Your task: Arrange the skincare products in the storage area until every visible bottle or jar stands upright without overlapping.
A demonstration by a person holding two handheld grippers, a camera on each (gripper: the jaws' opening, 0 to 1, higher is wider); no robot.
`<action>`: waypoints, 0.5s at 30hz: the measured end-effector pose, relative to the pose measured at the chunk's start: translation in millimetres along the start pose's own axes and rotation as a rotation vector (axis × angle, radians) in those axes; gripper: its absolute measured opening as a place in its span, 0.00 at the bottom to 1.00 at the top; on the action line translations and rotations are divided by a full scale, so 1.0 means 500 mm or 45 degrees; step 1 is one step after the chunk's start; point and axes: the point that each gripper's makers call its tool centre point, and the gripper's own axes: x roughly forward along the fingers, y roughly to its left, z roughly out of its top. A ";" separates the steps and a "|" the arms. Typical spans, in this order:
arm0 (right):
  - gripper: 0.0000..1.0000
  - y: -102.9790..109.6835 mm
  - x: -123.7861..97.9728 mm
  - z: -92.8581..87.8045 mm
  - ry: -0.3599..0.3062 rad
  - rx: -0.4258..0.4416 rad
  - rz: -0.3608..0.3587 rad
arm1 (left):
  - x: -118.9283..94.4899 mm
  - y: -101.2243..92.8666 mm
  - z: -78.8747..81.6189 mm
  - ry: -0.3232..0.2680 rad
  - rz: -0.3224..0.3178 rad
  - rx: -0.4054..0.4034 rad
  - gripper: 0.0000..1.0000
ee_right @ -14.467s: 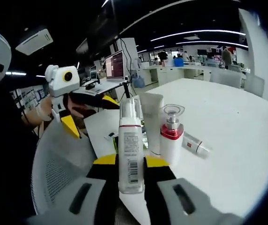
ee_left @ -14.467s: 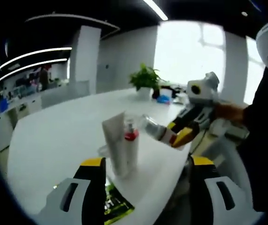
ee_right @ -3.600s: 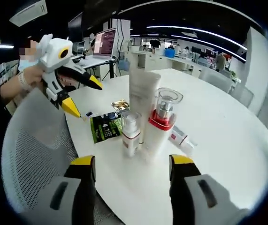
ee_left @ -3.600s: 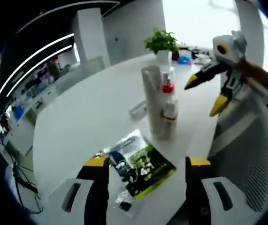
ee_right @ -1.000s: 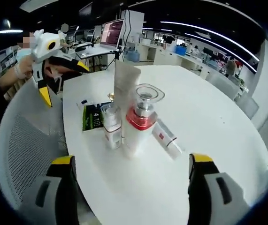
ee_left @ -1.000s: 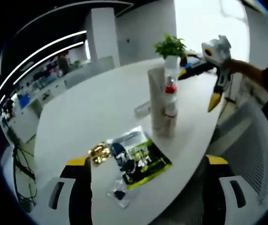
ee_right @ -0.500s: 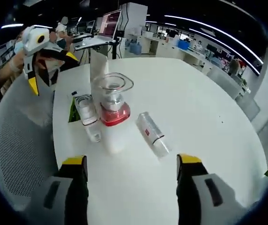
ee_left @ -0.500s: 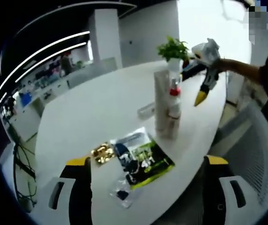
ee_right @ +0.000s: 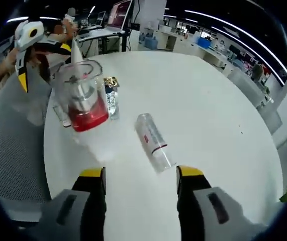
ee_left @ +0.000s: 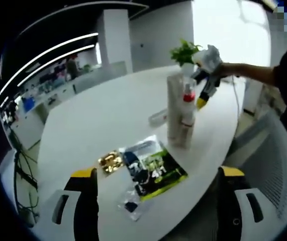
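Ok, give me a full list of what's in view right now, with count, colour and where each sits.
Pump bottle: one, white with red collar and clear cap, upright.
White tube: one, upright beside it.
Small clear-capped bottle: one, upright in the same cluster.
Lying bottle: one, clear with red band, flat on the table.
Green sachet: one, near table edge.
Gold packet: one, beside it.
Plant: one, green, far side.
Left gripper: open.
Right gripper: open, above lying bottle.

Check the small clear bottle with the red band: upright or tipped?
Tipped. The small clear bottle with the red band lies on its side on the white table.
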 end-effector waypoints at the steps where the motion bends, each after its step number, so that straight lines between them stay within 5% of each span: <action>1: 0.53 -0.005 0.007 -0.001 0.011 -0.010 0.002 | 0.000 0.000 -0.001 0.001 -0.001 -0.003 0.97; 15: 0.45 -0.044 0.083 -0.007 0.181 -0.171 0.096 | -0.003 0.010 -0.007 0.005 0.011 -0.024 0.97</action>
